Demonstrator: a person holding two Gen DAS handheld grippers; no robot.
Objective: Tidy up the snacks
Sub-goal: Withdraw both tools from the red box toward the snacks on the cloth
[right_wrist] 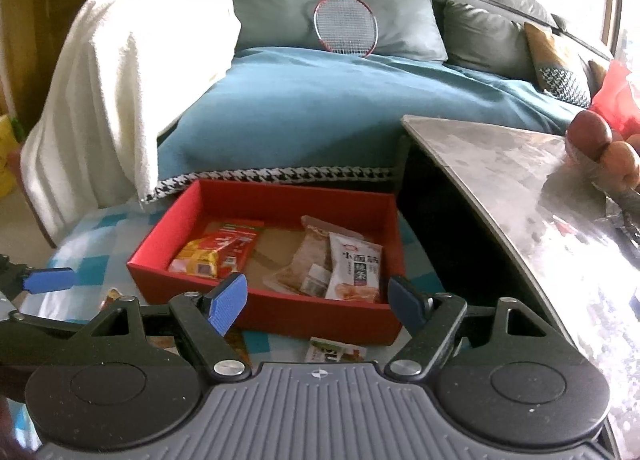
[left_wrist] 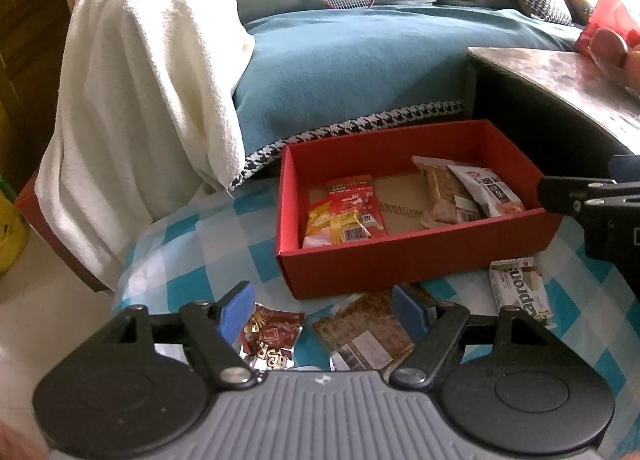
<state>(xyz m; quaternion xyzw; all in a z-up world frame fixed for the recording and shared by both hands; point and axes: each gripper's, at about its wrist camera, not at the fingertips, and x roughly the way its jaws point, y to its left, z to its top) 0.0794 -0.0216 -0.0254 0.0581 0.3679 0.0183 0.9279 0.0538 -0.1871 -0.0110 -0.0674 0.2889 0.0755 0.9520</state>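
Looking along my left gripper [left_wrist: 322,310], I see its fingers spread apart with nothing between them, hovering over the near edge of the checked tablecloth [left_wrist: 180,244]. Below them lie two loose packets: a dark red foil packet [left_wrist: 272,334] and a brown packet [left_wrist: 362,330] with a barcode label. A white wafer bar [left_wrist: 520,290] lies toward the right edge, just in front of the red box [left_wrist: 420,260].

The box sits at the far side of the cloth and already holds red and yellow sachets [left_wrist: 344,212] at its left end and a white snack bag [right_wrist: 354,266] leaning beside a clear biscuit pack [right_wrist: 306,260] at its right end.

My right gripper [right_wrist: 316,302] is also open and empty, hanging above the box's near wall.

I judge these packets light, crinkly and slippery, with brittle contents. I would pinch the brown packet by its sealed end rather than its middle, closing gently so nothing crushes.
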